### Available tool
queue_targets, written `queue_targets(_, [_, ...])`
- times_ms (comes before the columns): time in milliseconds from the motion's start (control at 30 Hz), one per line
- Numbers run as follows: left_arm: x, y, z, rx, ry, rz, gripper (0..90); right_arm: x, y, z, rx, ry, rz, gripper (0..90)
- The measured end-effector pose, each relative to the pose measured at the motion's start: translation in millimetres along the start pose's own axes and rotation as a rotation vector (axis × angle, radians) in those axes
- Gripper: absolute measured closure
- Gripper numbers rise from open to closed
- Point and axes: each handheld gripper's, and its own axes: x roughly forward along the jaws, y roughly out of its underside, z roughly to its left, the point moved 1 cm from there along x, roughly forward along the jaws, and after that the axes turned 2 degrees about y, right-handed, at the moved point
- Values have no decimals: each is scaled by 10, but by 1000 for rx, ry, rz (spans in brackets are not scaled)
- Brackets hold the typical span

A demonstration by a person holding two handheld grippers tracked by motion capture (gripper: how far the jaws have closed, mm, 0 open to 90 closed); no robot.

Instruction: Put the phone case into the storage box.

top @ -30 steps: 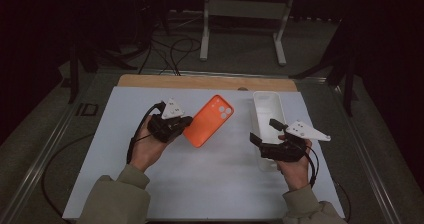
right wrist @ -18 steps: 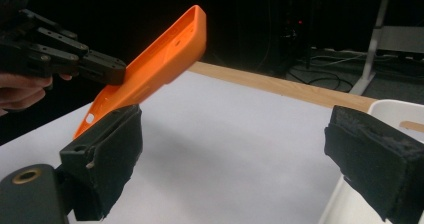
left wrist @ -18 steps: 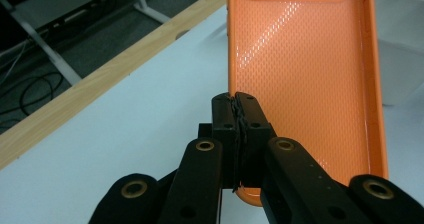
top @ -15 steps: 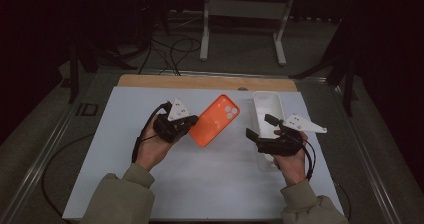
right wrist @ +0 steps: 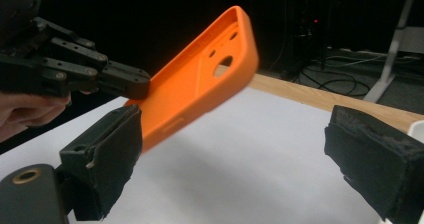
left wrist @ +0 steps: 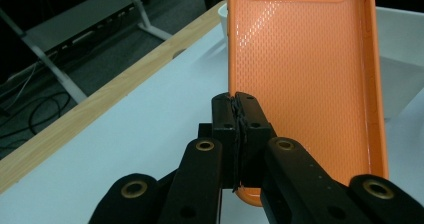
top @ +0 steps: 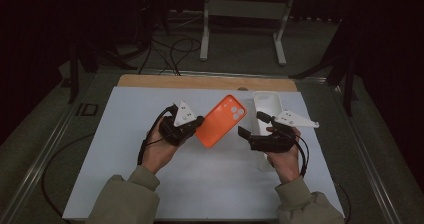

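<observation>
Since moment ago, when we held orange case [top: 220, 121] nearer table, left gripper [top: 192, 125] has carried it up and toward centre; jaws clamped on its lower edge, case lifted clear of white mat [top: 125, 134], tilted, camera holes uppermost. We judge handover coming. Right gripper [top: 252, 126] spread wide, nothing between pads, hovering just beside case. White case [top: 267, 106] lies behind right hand; could get knocked. Wooden strip [top: 150, 81] at far edge

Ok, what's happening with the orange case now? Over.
Left gripper shut on orange case, lifted, tilted. Right gripper open, empty. White case lying behind it.
</observation>
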Motion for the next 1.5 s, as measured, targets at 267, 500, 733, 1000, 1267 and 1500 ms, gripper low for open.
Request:
queue_targets(267, [16, -21, -90, 14, 2, -7, 898, 51, -56, 49, 9, -28, -2, 83])
queue_targets(500, [-14, -51, -171, 22, 11, -36, 898, 110, -57, 91, 11, -47, 16, 84])
queue_targets(733, [-18, -67, -284, 31, 24, -60, 897, 137, -44, 150, 50, -68, 32, 168])
queue_targets(1000, [-12, -70, -332, 25, 22, -90, 898, 160, -85, 212, 162, -128, 74, 625])
queue_targets(1267, [3, -44, -349, 40, 22, -85, 894, 152, -74, 194, 238, -179, 112, 802])
queue_targets(1500, [54, -31, -364, 31, 46, -69, 883, 130, -92, 222, 208, -158, 106, 860])
